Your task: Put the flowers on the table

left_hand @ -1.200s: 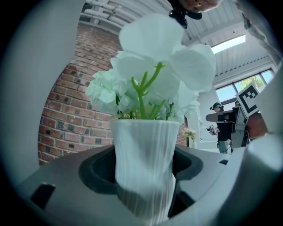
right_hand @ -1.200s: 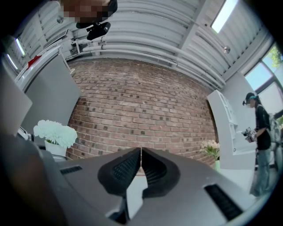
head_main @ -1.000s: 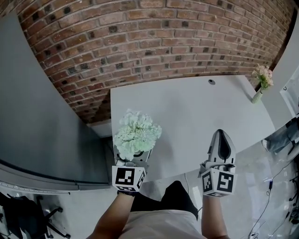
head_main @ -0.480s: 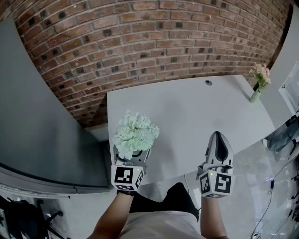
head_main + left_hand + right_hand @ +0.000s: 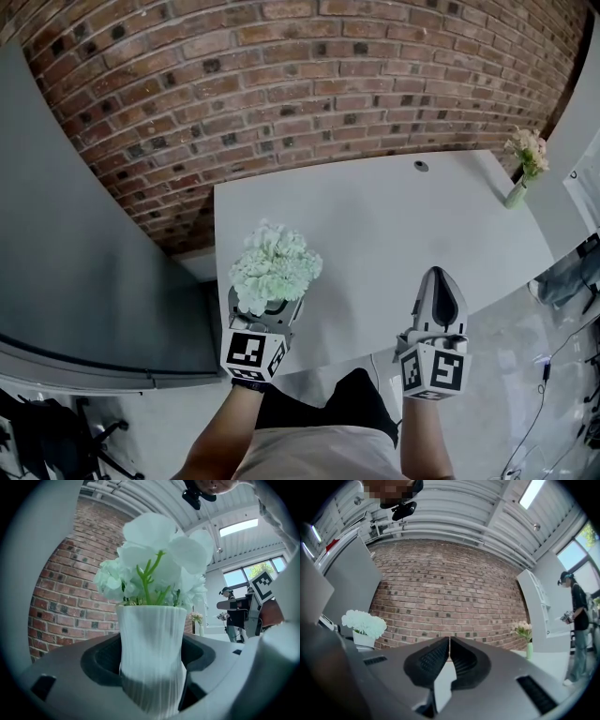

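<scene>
Standing upright in a white ribbed vase (image 5: pixel 151 653), the flowers (image 5: pixel 275 267) form a pale, rounded bunch, with green stems showing at the vase's mouth. The left gripper (image 5: pixel 266 307) holds the vase low on its body, both jaws pressed against its sides. In the head view the bunch sits over the near left part of the table (image 5: pixel 375 234), close to its left edge. I cannot tell whether the vase's base touches the top. Well apart to the right, the right gripper (image 5: pixel 441 281) hovers over the table's near edge, its jaws together with nothing between them. At the table's far right corner stands a small vase (image 5: pixel 516 195) of pinkish blooms, and a round hole (image 5: pixel 421 166) shows near the far edge. A brick wall (image 5: pixel 281 84) rises behind the table. In the right gripper view a person (image 5: pixel 576 620) stands at the far right.
</scene>
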`<state>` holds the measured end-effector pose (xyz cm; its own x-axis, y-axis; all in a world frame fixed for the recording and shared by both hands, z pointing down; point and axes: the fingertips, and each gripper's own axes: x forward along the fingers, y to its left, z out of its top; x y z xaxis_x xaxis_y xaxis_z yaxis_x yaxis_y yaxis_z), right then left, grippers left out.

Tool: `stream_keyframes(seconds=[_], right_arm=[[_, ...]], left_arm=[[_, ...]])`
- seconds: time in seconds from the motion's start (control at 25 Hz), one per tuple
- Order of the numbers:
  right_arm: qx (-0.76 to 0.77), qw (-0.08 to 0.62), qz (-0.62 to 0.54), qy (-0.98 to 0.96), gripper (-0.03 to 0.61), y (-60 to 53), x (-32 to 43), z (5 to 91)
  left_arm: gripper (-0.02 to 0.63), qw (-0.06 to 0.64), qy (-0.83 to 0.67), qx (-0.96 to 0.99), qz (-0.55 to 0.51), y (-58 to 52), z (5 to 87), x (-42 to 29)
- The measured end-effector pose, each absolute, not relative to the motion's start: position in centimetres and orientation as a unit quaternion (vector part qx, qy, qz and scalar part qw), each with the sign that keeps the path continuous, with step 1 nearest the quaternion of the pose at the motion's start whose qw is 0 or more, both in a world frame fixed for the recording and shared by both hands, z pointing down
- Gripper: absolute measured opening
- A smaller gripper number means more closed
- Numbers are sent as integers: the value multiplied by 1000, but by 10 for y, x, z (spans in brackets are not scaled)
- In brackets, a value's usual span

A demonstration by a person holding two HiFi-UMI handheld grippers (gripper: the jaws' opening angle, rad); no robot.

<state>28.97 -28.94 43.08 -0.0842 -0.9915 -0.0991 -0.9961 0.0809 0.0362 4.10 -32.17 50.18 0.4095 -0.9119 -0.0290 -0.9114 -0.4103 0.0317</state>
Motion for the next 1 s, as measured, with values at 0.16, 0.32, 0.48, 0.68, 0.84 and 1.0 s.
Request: stream_keyframes(seconds=[0.16, 0.32, 0.48, 0.68, 0.84, 1.0], right_arm=[[-674, 20, 44, 738, 18, -296, 284, 433], [-673, 18, 44, 738, 18, -300, 280, 435], [-672, 11, 45, 739, 18, -303, 276, 434], [-679, 5, 50, 733, 18, -305, 284, 429], [-687, 4, 47, 725, 18, -310, 290, 432], [-689, 3, 46, 723, 18, -310, 292, 432]], left_arm=[[342, 5, -532, 846, -27, -322, 501, 43], [379, 1, -526, 850, -31, -323, 500, 44], [396, 4, -521, 853, -34, -325, 501, 43], [417, 3, -509, 860, -47, -324, 494, 41], [422, 3, -505, 861, -52, -323, 495, 39], [423, 7, -497, 866, -52, -321, 496, 43]])
